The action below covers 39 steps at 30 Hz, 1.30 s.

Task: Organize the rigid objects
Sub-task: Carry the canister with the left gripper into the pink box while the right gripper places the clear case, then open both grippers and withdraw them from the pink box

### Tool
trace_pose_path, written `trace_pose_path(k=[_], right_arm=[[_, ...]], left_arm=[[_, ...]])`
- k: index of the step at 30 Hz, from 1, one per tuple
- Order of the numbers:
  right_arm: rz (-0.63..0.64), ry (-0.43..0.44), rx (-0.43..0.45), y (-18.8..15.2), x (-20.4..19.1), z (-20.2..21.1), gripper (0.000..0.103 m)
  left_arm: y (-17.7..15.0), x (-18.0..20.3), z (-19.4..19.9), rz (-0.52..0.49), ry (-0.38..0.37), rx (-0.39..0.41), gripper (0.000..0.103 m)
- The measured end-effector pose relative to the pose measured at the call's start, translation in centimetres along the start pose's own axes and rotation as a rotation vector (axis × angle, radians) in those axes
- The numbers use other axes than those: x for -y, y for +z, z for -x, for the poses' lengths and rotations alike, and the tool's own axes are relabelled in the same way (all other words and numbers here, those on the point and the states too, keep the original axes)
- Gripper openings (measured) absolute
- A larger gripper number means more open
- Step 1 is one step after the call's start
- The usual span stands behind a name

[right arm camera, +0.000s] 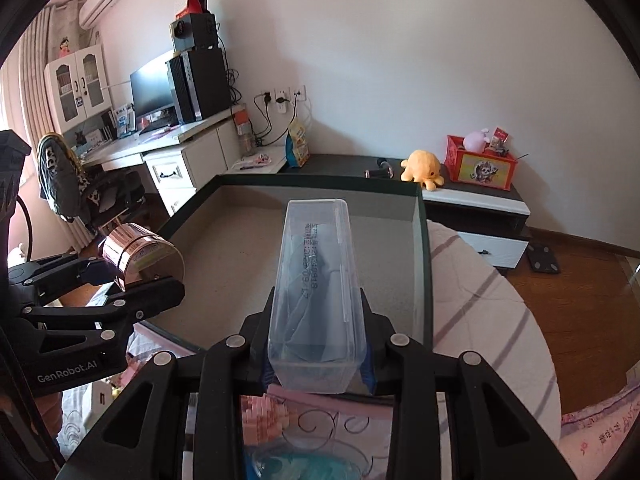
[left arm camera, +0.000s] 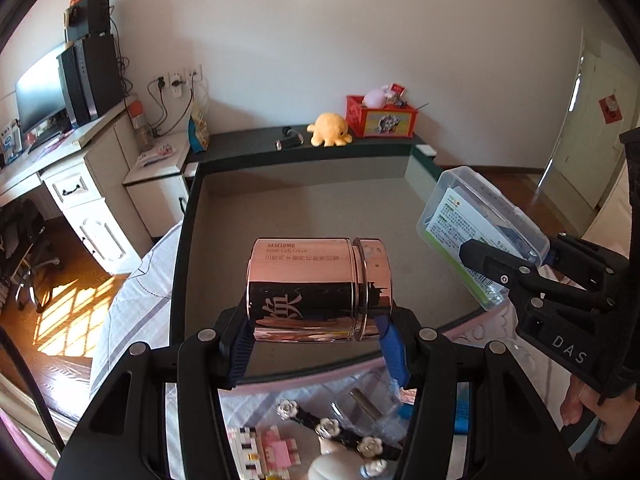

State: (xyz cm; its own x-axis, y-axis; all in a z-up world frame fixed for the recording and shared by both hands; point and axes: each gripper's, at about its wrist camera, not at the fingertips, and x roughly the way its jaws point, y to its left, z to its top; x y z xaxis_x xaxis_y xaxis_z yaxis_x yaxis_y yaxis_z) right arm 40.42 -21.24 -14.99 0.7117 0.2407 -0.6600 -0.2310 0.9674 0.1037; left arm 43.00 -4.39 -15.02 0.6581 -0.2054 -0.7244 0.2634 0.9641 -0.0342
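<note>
The left gripper [left arm camera: 316, 336] pinches a cylindrical jar [left arm camera: 320, 288] of mirror-finish rose-gold metal, laid on its side between the blue ribbed pads; its lid end points to the right in the left wrist view, and printed lettering runs along its polished wall. The right gripper [right arm camera: 318, 364] is pressed against the two long walls of a clear rigid plastic box [right arm camera: 314, 292], an elongated rectangular container with rounded corners, a lid seam near its far end and a printed date code on top; a folded insert shows through the translucent wall. Both items are held in the air above a large shallow tray [right arm camera: 426, 264], which has a dark green raised rim and a flat, matte grey-beige floor. The jar hangs over the near-left part of the tray, the box over its near-right part, the two well apart. The tray lies on a bed covered with pale quilted fabric [right arm camera: 480, 300]. Below the left gripper, on the bed, lie a pink brick-built toy [left arm camera: 272, 448] and a dark strap with white flower shapes [left arm camera: 332, 428]. Beyond the tray, a dark shelf carries a yellow plush octopus [left arm camera: 330, 130] and a red box [left arm camera: 380, 118].
</note>
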Motion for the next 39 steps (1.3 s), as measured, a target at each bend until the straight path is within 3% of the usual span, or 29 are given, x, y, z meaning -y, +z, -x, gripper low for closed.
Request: trace_pose_path(k=[6,9,12,14,18,22,26,28,29,35,39], right_arm=[[-0.015,0.001,-0.094,-0.4,0.6,-3.9,0.034],[-0.040,0.007,-0.105,-0.7,0.9,-4.4,0.034],[-0.060,0.017,-0.078,-0.9,1.2,-3.1,0.046],[-0.057,0.008,-0.046,-0.9,0.9,-1.7,0.064],[-0.073,-0.020,0.026,-1.1,0.4,2.3,0.084],[-0.072,-0.036,0.110,-2.4,-0.7,7.2,0.086],[-0.062,-0.079,0.202,-4.6,-2.7,12.2,0.088],[-0.057,-0.104,0.248,-6.0,-3.8,14.5,0.096],[-0.047,-0.115,0.265,-6.8,-4.3,15.5,0.103],[0.000,-0.188,0.351,-10.2,-7.5,20.8,0.103],[-0.027,-0.197,0.378,-11.9,-7.9,23.2,0.103]], left_arm=[[0.5,-0.9,-4.5,0.027,0.010,-0.110,0.055],[0.2,-0.9,-5.3,0.033,0.032,-0.117,0.056],[0.2,-1.0,-4.5,0.039,0.046,-0.084,0.076],[0.2,-1.3,-2.9,0.052,0.044,-0.033,0.082],[-0.5,-1.7,1.7,0.069,0.080,0.070,0.093],[-3.1,-1.3,7.2,0.065,0.151,0.193,0.103],[-6.3,-0.4,12.3,0.061,0.219,0.298,0.103],[-7.9,0.1,14.5,0.071,0.222,0.337,0.103],[-8.7,0.3,15.4,0.073,0.221,0.345,0.103],[-12.7,1.8,19.5,0.076,0.240,0.381,0.103],[-15.0,2.8,21.5,0.079,0.194,0.388,0.103]])
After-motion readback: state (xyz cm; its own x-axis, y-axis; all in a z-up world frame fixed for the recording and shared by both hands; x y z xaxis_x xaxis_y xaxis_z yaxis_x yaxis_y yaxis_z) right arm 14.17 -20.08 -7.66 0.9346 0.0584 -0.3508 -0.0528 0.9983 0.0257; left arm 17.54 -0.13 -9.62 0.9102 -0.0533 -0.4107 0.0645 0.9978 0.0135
